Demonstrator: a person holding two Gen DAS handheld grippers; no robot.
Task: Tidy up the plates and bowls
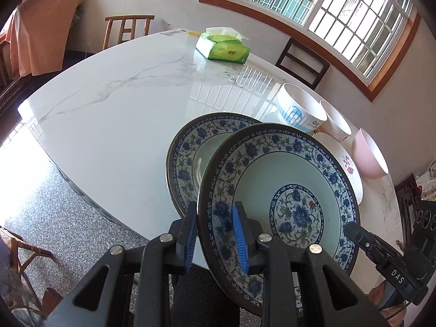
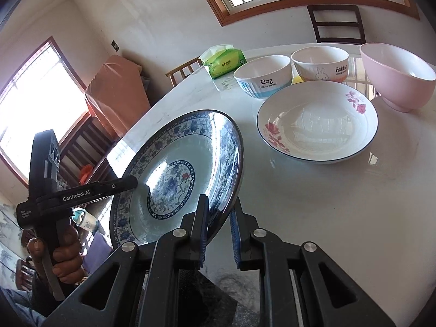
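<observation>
Left wrist view: the left gripper (image 1: 218, 234) is clamped on the near rim of a blue-patterned plate (image 1: 288, 190), one blue-padded finger on each face of the rim. That plate is lifted and tilted, and behind it a second blue plate (image 1: 188, 150) lies on the white marble table (image 1: 109, 103). The tip of the right gripper (image 1: 354, 231) shows at the lifted plate's right edge.

Right wrist view: the right gripper (image 2: 219, 218) straddles the plate's (image 2: 174, 174) opposite rim; whether its pads press the rim I cannot tell, as a gap shows beside the right finger. The left gripper (image 2: 125, 184) reaches in from the left, held in a hand (image 2: 62, 256).

Further back on the table (image 2: 313, 204) are a white plate with pink flowers (image 2: 317, 125), a bowl marked Dog (image 2: 261, 79), a bowl with a rabbit (image 2: 320, 64), a pink bowl (image 2: 397, 76) and a green tissue pack (image 2: 224, 62)
</observation>
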